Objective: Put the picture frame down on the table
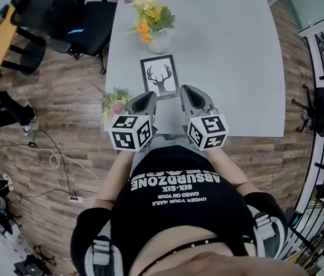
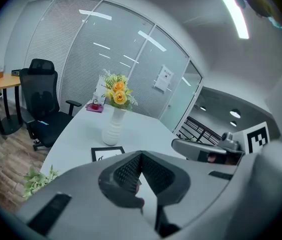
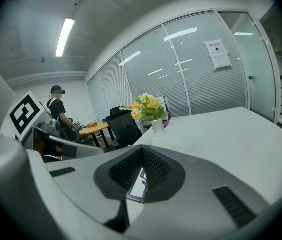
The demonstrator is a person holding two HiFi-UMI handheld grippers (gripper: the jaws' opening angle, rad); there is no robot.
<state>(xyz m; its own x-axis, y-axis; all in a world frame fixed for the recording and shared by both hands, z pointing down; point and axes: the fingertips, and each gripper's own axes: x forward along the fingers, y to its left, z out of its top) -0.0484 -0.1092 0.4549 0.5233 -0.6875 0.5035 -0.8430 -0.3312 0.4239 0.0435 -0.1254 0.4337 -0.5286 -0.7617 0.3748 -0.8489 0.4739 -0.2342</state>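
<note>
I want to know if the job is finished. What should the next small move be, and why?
Probably just draw both grippers back toward the body. The picture frame lies flat on the table before the vase, and the left gripper and right gripper sit by its near edge, fingers together, holding nothing.
</note>
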